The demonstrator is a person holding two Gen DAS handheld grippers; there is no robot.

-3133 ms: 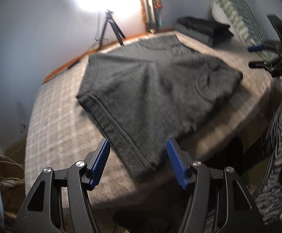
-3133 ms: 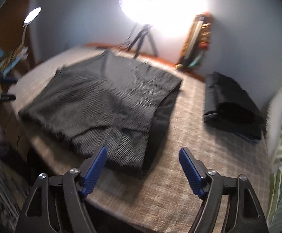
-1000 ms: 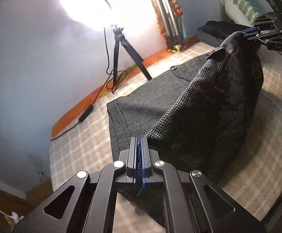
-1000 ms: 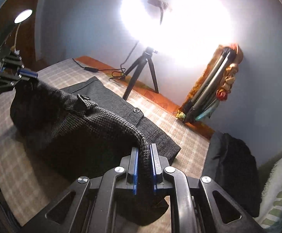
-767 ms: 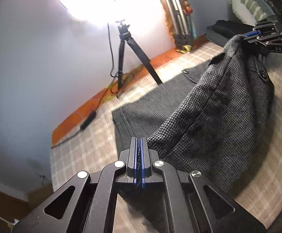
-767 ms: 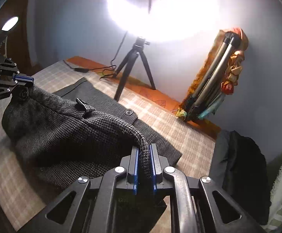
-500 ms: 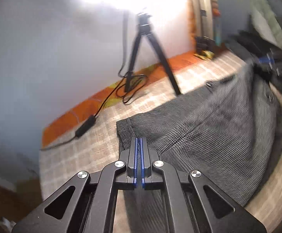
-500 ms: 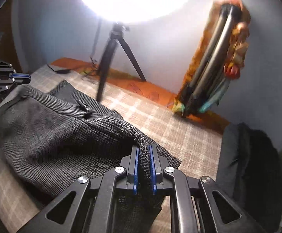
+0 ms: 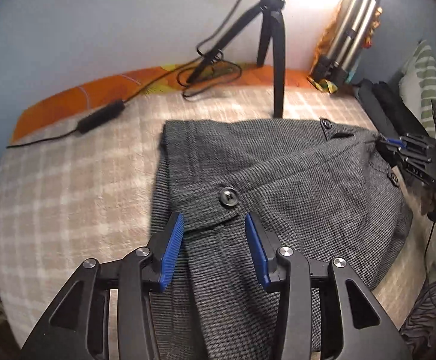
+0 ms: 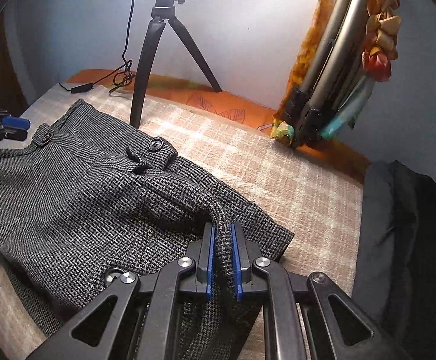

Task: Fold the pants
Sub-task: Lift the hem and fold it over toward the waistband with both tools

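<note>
The grey houndstooth pants [image 9: 278, 186] lie folded over on the checked bed cover, also in the right wrist view [image 10: 68, 204]. My left gripper [image 9: 215, 240] is open, its blue pads either side of the folded edge near a black button [image 9: 228, 196]. My right gripper [image 10: 221, 255] is shut on a ridge of the pants' fabric at the right end of the fold. The right gripper also shows in the left wrist view [image 9: 413, 156], and the left gripper at the far left of the right wrist view [image 10: 5, 127].
A black tripod [image 10: 158, 45] with a ring light stands at the wall, its cable [image 9: 98, 120] on the bed [image 9: 68, 186]. A folded metal stand with cloth [image 10: 338, 60] leans at the wall. A dark clothes pile [image 10: 404, 240] lies right. A striped pillow [image 9: 425, 84] is beyond.
Both grippers carried the lifted edge forward and down onto the pants' far half. My left gripper has opened and let go of the fabric. My right gripper stays shut on it.
</note>
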